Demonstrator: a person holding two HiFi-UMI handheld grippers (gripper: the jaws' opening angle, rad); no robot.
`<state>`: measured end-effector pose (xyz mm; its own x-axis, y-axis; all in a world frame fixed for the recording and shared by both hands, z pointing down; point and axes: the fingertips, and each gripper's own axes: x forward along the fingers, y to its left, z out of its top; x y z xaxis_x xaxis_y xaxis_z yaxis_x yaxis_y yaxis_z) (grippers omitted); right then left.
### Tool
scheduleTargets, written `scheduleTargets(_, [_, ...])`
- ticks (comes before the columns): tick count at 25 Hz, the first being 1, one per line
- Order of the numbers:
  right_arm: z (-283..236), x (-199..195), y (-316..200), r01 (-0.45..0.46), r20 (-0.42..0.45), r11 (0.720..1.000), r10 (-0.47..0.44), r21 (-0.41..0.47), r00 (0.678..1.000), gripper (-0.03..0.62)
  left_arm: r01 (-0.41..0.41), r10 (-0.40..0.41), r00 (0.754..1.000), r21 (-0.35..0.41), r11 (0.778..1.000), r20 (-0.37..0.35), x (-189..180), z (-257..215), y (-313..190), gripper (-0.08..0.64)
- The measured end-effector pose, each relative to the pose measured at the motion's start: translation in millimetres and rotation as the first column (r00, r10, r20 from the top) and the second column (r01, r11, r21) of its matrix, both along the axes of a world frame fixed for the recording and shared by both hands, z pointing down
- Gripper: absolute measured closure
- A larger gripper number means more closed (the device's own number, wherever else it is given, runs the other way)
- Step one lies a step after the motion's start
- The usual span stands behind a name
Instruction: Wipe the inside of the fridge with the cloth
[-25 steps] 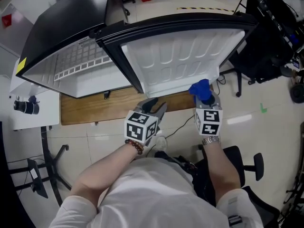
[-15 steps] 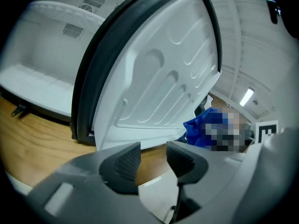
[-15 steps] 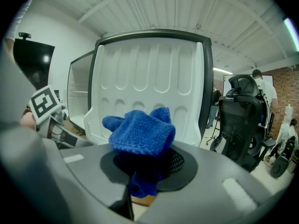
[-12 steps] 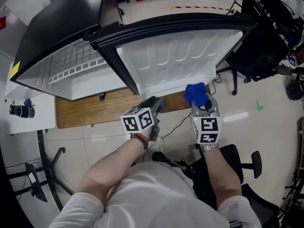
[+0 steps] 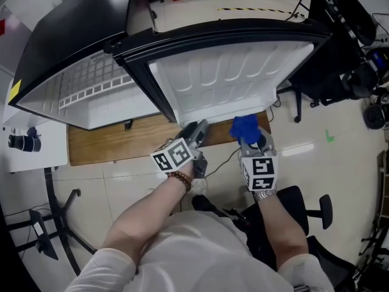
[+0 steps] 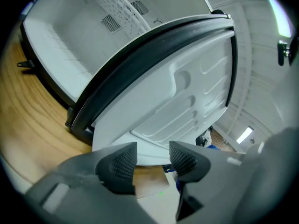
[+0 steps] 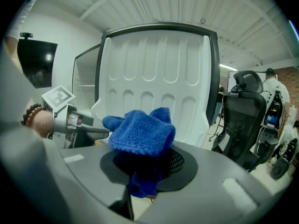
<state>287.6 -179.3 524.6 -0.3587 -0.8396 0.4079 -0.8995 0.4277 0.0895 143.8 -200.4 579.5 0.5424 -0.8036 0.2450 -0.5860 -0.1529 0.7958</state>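
Right gripper (image 5: 253,145) pinches blue cloth (image 5: 245,128) beside the open fridge door (image 5: 231,72).

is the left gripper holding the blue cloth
No, the blue cloth is clamped in the right gripper, while the left gripper has just been opening its jaws with nothing between them.

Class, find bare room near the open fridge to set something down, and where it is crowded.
Free: the wooden board between the black fridge body and the tiled floor. Crowded: the white door liner's lower edge, where the right gripper clamps the blue terry cloth.
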Motion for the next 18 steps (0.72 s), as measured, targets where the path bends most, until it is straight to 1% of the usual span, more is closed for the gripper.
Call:
scheduleTargets(2, [0.2, -1.7, 1.2, 0.004, 0.000, 1.000, -0.004, -0.004, 1.000, 0.503, 0.009, -0.009, 1.000, 0.015, 1.000, -0.016, 0.5, -3.3, -1.7, 0.338])
scheduleTargets(5, [1.6, -1.4, 2.2, 0.006, -0.001, 1.000, -0.006, -0.006, 1.000, 0.503, 0.002, -0.001, 1.000, 0.043, 0.999, -0.016, 2.6, -8.0, -2.6, 0.376])
scheduleTargets(7, [0.7, -0.7, 2.9, 0.001, 0.003, 1.000, -0.001, -0.007, 1.000, 0.503, -0.016, 0.015, 1.000, 0.063, 0.998, 0.007, 3.9, -8.6, -0.4, 0.378])
scheduleTargets(10, [-1.3, -0.5, 3.4, -0.003, 0.008, 1.000, 0.003, -0.002, 1.000, 0.503, -0.047, 0.042, 0.998, 0.114, 0.992, 0.053, 3.6, -16.9, 3.3, 0.424])
scheduleTargets(12, [-5.0, -3.3, 3.3, -0.001, 0.021, 1.000, 0.000, 0.004, 1.000, 0.503, -0.069, 0.059, 0.996, 0.140, 0.988, 0.074, 4.6, -24.2, 4.0, 0.431])
scheduleTargets(14, [-6.6, -6.4, 3.2, 0.003, 0.028, 1.000, -0.003, 0.009, 1.000, 0.503, -0.082, 0.072, 0.995, 0.134, 0.988, 0.074, 6.3, -25.7, 4.8, 0.431])
scheduleTargets(18, [-8.7, -11.9, 3.5, 0.010, 0.032, 1.000, -0.010, 0.012, 0.999, 0.503, -0.093, 0.090, 0.995, 0.082, 0.992, 0.038, 9.0, -16.6, 12.9, 0.423])
